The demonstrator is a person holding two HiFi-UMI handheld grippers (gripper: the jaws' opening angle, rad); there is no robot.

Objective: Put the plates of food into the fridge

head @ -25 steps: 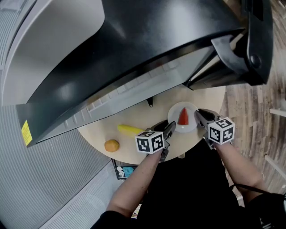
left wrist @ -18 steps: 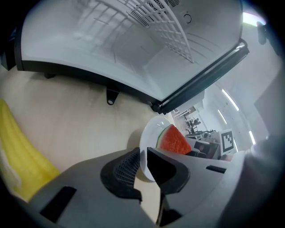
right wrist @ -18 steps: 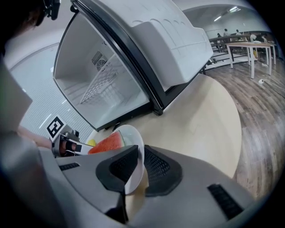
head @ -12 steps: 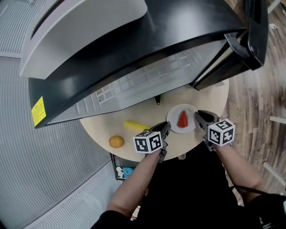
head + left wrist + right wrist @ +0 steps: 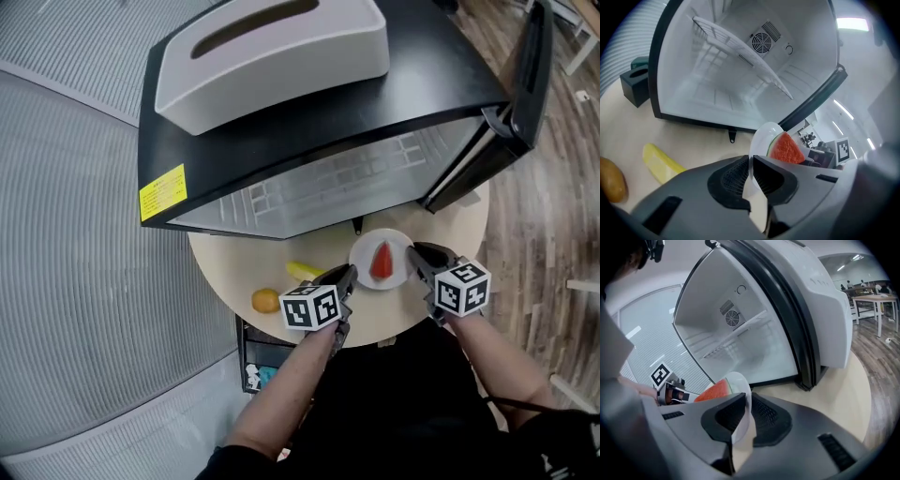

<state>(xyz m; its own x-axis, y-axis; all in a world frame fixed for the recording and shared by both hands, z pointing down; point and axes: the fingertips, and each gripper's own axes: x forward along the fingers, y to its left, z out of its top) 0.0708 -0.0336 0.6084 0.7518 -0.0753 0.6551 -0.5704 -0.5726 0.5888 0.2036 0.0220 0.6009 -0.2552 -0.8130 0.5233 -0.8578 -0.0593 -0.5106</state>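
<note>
Straight ahead of both grippers stands the black fridge [image 5: 323, 108], its interior open toward them and its door [image 5: 530, 80] swung out beyond the right gripper's outer side. Inside, beyond the jaws, a white wire shelf [image 5: 740, 51] crosses the cavity, with a round fan vent [image 5: 761, 43] on the back wall behind it. The fridge sits on a round pale wooden table [image 5: 230, 267], which also spreads beneath the grippers. A long white box [image 5: 272, 47] lies on the fridge's top.

The left gripper [image 5: 349, 274] and the right gripper [image 5: 417, 253] point at the fridge side by side, with the white plate [image 5: 398, 246] between them. The left gripper's jaws have just been closing and now pinch the plate's near-left rim between their pads. The right gripper's jaws are clamped on the opposite rim. A red wedge of watermelon [image 5: 382, 262] rests on the plate, midway between the two sets of jaws.

A banana [image 5: 305, 272] lies on the table just outside the left gripper's tips, and an orange [image 5: 266, 300] sits farther out on that same side.
</note>
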